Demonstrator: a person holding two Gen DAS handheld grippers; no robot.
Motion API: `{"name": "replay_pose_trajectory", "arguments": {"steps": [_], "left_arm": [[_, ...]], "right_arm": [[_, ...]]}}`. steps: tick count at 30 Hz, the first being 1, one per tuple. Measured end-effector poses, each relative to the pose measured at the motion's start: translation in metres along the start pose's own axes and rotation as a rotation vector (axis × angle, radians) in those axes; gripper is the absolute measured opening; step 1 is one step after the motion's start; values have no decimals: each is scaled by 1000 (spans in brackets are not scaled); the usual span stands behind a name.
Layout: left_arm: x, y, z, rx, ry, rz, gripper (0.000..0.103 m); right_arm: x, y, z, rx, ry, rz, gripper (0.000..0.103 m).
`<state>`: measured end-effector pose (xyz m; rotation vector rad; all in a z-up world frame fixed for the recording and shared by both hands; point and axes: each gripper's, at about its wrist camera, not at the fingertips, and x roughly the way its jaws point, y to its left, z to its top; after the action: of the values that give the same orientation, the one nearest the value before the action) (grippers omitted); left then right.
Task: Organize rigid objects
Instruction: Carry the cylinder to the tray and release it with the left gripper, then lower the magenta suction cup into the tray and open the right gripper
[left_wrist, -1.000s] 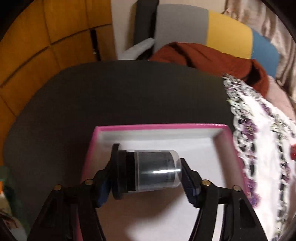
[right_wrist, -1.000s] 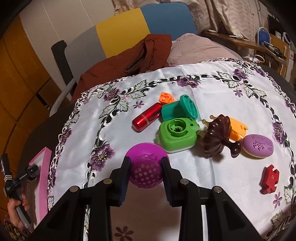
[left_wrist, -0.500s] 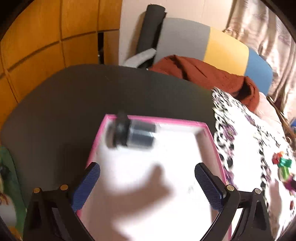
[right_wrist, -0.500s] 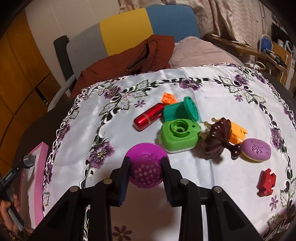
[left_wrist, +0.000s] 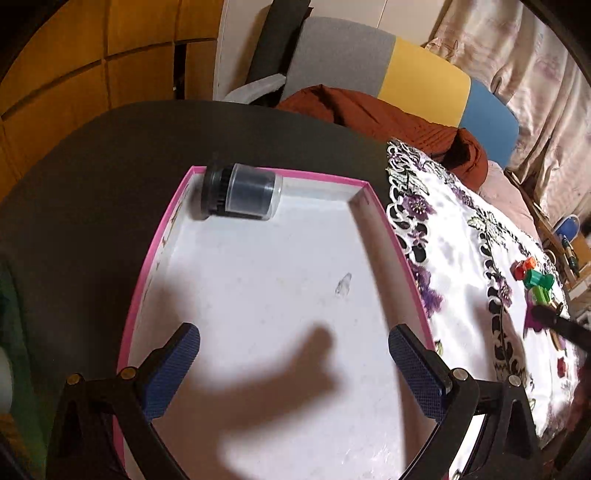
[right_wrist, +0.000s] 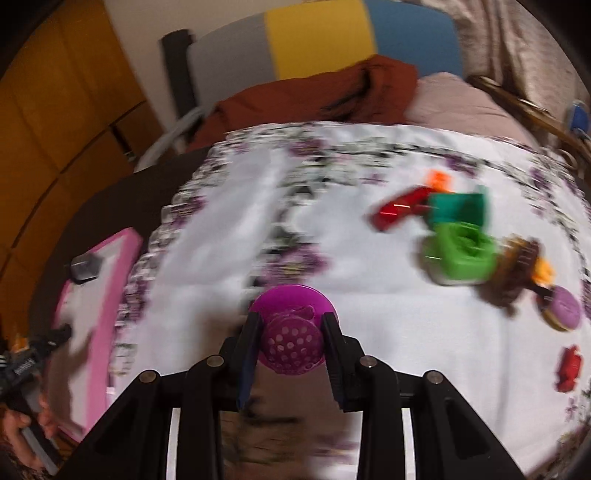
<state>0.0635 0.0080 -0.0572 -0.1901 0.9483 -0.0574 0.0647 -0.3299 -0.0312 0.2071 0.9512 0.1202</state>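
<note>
Our left gripper (left_wrist: 293, 363) jaws released over pink-rimmed white tray (left_wrist: 376, 218); right gripper (right_wrist: 291, 341) jaws grasping purple perforated plastic cup (right_wrist: 291, 332).

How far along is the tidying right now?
Done: one jar lies in the pink tray; the left tongs are open and empty. In hand: the right tongs grip a purple strainer. Left: the toys on the cloth, such as the green block.

Left gripper (left_wrist: 293, 363): jaws spread fully apart, nothing between the pads, angled downward; right gripper (right_wrist: 291, 341): pads clamped on a purple perforated cup (right_wrist: 291, 328), angled downward.
</note>
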Motion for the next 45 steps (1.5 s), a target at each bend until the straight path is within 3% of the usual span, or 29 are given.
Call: {"name": "replay_pose_trajectory", "arguments": {"steps": [6,11,23,29,34,45], "left_arm": [[-7,5,-7,9,-8,9,103],[-12,11,-10,4,-8,1,103],[-19,34,-19,-47,5,2,103],[-20,35,-20,-54,7,5,103],[-19,34,-22,-50,9,7,103],[-21,28,-22,-57,-4,-5,103]], "right_arm": [[13,92,19,-160,3,118,33],[29,147,30,-245,12,157,33],[100,236,52,-368,108,138,32],[142,253,59,-386,159,85,32],[154,259,60,-388,161,81,33],[89,227,61,-322,23,136,36]]}}
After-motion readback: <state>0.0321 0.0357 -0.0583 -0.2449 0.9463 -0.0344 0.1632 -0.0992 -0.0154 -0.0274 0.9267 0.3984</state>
